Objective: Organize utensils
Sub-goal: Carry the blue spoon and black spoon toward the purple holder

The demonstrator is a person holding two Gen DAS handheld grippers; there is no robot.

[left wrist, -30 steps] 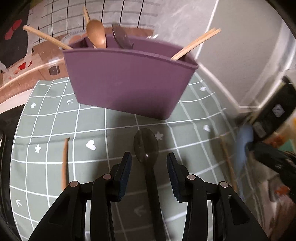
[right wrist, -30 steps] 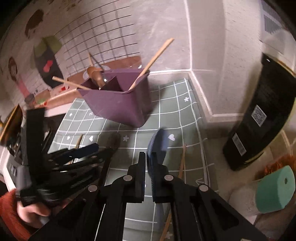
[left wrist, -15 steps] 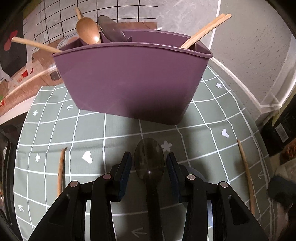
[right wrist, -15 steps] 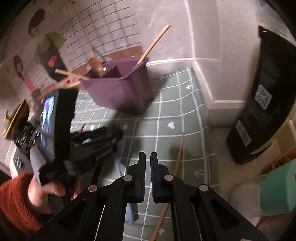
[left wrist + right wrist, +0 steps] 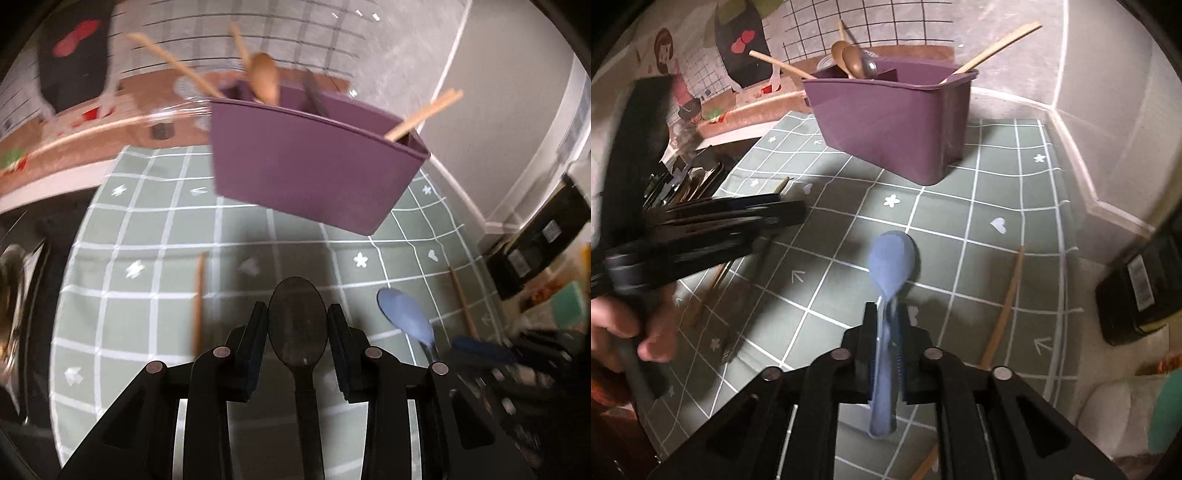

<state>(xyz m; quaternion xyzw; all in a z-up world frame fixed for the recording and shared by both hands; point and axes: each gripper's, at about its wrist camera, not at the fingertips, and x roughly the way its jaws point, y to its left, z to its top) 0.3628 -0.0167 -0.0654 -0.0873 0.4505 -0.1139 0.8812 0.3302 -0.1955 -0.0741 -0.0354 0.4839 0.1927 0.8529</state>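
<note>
A dark grey spoon (image 5: 297,321) runs back under my left gripper (image 5: 297,314), whose closing pads touch both sides of its bowl. A blue spoon (image 5: 892,258) lies on the green checked mat (image 5: 997,177). Its handle passes between the opening jaws of my right gripper (image 5: 888,314), and the pads stand a little off it. The purple caddy (image 5: 894,122) stands at the back of the mat and holds wooden spoons and chopsticks. In the left wrist view the caddy (image 5: 314,166) is ahead and the blue spoon (image 5: 406,317) lies to the right.
One loose wooden chopstick (image 5: 1004,306) lies right of the blue spoon, another (image 5: 198,302) left of the dark spoon. A black container (image 5: 1134,288) stands off the mat's right edge beside a teal roll (image 5: 1171,413). A hand (image 5: 628,325) holds the left gripper (image 5: 798,216).
The right gripper let the blue spoon go onto the mat, sank, and parted its jaws around the handle. The left gripper slid forward so the dark spoon's bowl sits between its narrowing pads.
</note>
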